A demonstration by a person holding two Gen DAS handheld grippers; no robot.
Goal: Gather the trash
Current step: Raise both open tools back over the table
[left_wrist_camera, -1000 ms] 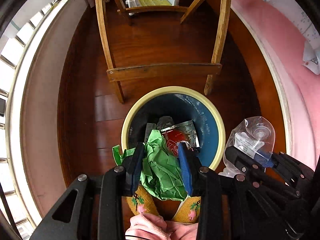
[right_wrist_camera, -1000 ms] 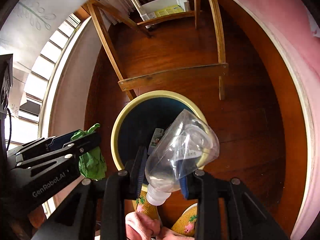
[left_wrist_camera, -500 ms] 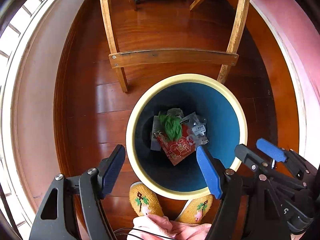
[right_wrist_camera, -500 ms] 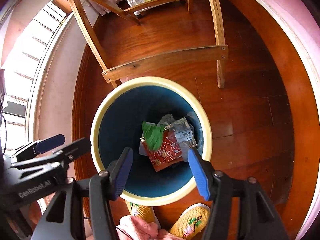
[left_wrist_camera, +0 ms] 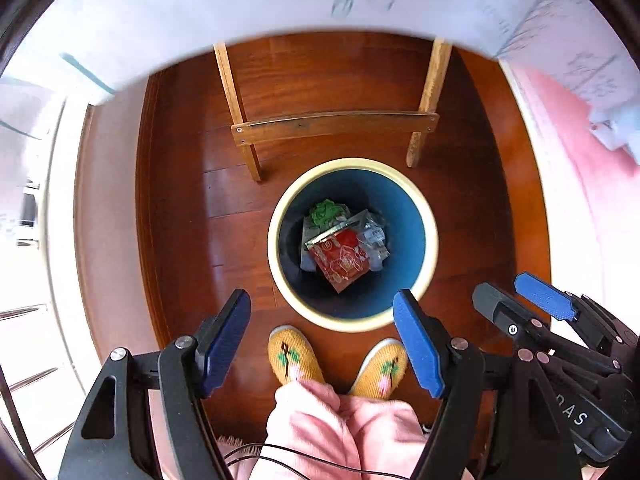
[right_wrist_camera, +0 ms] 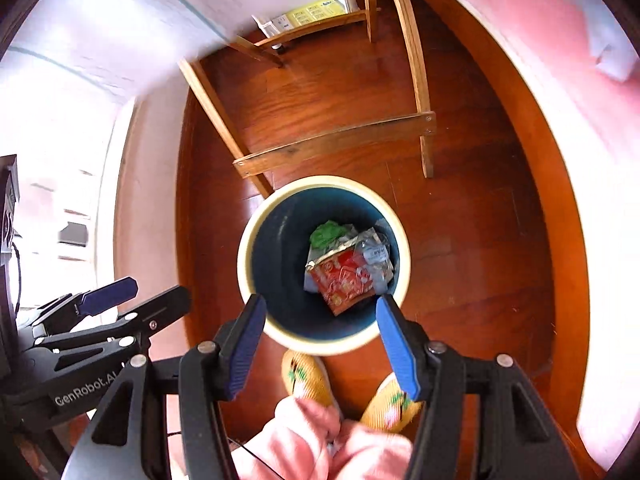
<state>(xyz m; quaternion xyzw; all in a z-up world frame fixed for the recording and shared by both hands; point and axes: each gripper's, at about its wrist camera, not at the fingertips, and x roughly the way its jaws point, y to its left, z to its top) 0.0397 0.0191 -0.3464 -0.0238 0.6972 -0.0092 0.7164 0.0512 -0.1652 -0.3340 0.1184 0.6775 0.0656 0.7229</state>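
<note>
A round bin (left_wrist_camera: 276,248) with a cream rim and blue inside stands on the wooden floor; it also shows in the right wrist view (right_wrist_camera: 245,268). In it lie a red wrapper (left_wrist_camera: 340,262), green crumpled paper (left_wrist_camera: 326,212) and a clear plastic bottle (left_wrist_camera: 374,236). The same red wrapper (right_wrist_camera: 344,276), green paper (right_wrist_camera: 326,234) and bottle (right_wrist_camera: 376,256) show in the right wrist view. My left gripper (left_wrist_camera: 322,338) is open and empty, high above the bin's near edge. My right gripper (right_wrist_camera: 320,340) is open and empty, also above the near rim.
A wooden chair frame (left_wrist_camera: 334,126) stands just behind the bin. The person's yellow slippers (left_wrist_camera: 294,356) are at the bin's near side. A pink wall (left_wrist_camera: 580,184) runs along the right, a pale wall and window on the left. A white shelf with a yellow box (right_wrist_camera: 308,16) is behind the chair.
Both grippers opened and dropped the green paper and the clear bottle into the bin. Both have since risen well above it, so the bin looks smaller.
</note>
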